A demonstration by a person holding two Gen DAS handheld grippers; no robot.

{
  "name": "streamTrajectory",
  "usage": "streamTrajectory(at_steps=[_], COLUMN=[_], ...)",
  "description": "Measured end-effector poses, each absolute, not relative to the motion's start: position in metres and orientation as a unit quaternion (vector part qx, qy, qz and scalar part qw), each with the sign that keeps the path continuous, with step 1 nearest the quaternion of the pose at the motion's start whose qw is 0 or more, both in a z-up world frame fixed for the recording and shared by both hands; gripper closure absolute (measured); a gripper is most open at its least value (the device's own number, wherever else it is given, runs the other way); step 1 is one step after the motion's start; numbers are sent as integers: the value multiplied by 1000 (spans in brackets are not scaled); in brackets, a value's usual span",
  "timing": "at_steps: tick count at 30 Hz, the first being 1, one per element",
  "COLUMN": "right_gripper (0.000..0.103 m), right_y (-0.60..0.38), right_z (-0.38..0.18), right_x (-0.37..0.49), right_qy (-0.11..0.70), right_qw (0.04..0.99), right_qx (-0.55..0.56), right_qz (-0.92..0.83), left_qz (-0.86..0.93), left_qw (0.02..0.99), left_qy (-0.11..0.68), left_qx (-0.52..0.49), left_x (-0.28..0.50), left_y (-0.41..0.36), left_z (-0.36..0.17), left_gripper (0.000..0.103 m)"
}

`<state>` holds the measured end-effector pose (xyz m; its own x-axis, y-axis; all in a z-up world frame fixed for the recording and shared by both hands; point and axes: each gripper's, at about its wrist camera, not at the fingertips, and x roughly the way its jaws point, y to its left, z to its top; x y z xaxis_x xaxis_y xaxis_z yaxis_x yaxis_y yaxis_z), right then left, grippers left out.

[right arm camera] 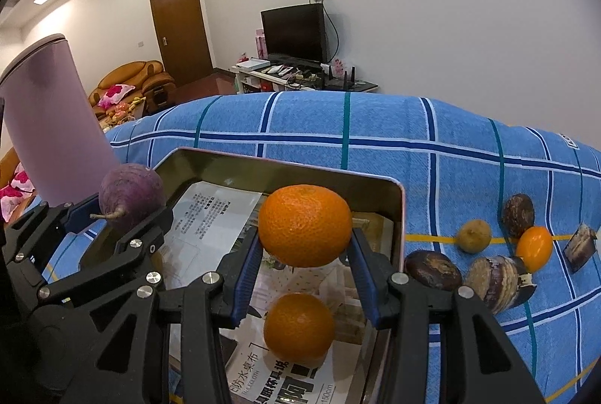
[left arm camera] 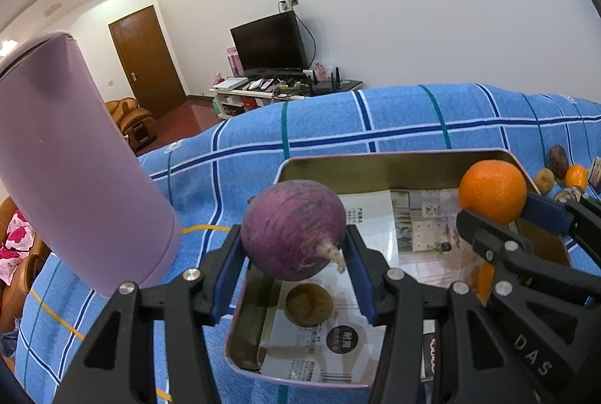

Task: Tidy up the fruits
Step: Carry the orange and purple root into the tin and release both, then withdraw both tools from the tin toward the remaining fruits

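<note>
Left gripper (left arm camera: 295,253) clamped on purple fruit (left arm camera: 293,229), frame centre, above tin (left arm camera: 394,161). Right gripper (right arm camera: 305,255) clamped on orange (right arm camera: 305,225) over tin – second orange (right arm camera: 298,329) inside, lower centre. More fruits (right arm camera: 499,282) on blue cloth (right arm camera: 375,126), right – purple cylinder (right arm camera: 49,126) upper left.

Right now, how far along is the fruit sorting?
Done: one orange and a brown fruit lie in the tin tray. In hand: left gripper holds a purple fruit, right gripper an orange. Left: six pieces on the blue cloth.
</note>
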<state>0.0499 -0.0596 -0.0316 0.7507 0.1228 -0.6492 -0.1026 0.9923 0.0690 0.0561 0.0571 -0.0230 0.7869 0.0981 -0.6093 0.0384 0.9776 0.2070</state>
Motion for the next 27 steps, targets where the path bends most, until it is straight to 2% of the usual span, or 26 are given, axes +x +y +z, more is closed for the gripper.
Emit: streamTrajectory(at_steps=[15, 17, 18, 19, 20, 21, 22, 23, 27], right_gripper=[53, 53, 49, 40, 37, 36, 36, 36, 35], right_y=[-66, -69, -71, -72, -73, -73, -73, -73, -80], right_z=[-31, -30, -29, -28, -27, -25, -23, -21, -9], right_x=[49, 47, 47, 47, 45, 43, 41, 39, 22], right_qy=[346, 344, 343, 342, 339, 332, 327, 319, 273], right_qw=[933, 934, 934, 933, 934, 936, 938, 941, 959], right_qx=[25, 35, 41, 45, 51, 53, 52, 51, 53], right_qz=[91, 93, 96, 100, 102, 101, 100, 98, 61], left_qz=[19, 18, 18, 20, 24, 29, 36, 42, 23], left_qw=[937, 937, 937, 939, 941, 943, 946, 949, 959], left_qy=[328, 328, 326, 317, 309, 302, 291, 279, 258], left_qx=[119, 122, 124, 129, 134, 137, 140, 141, 112], left_x=[55, 54, 54, 52, 49, 48, 45, 42, 34], left_y=[53, 52, 51, 50, 49, 48, 47, 47, 52], left_z=[-23, -23, -23, -21, -20, -19, -17, -14, -4], left_gripper=[48, 44, 43, 38, 27, 21, 8, 0, 0])
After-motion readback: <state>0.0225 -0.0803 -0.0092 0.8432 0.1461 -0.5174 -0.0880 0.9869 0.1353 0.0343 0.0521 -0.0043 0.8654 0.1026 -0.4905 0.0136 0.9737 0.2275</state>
